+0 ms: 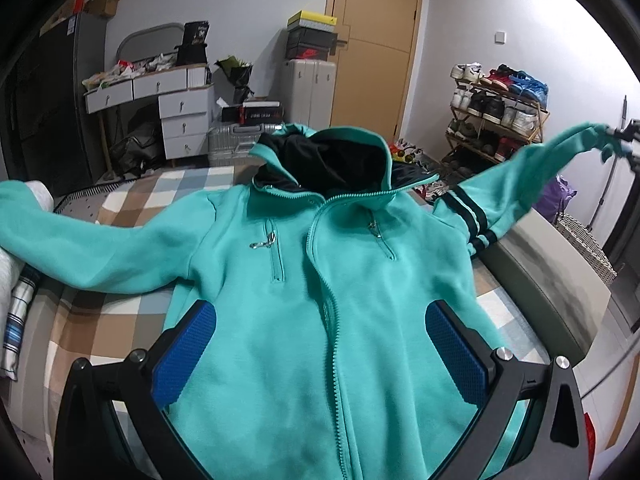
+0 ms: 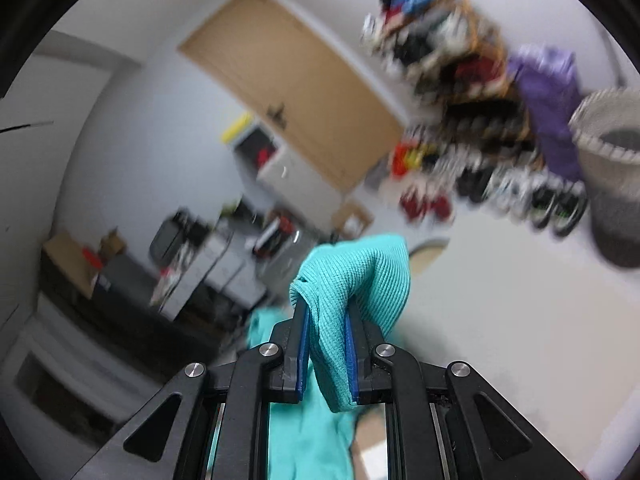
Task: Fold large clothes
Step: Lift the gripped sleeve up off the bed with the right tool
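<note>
Teal hoodie (image 1: 320, 280) flat on bed (image 1: 120, 204); right gripper (image 2: 326, 344) pinching ribbed cuff (image 2: 360, 280), apparently raised; left gripper (image 1: 320, 336) spread wide over hem.

Left gripper (image 1: 320, 340): jaws spread wide, angled downward. Right gripper (image 2: 326, 344): jaws clamped tight, raised, rolled sideways.

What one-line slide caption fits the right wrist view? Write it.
Right gripper shut on the ribbed cuff of the teal zip-up hooded jacket, lifted before a blurred room.
</note>
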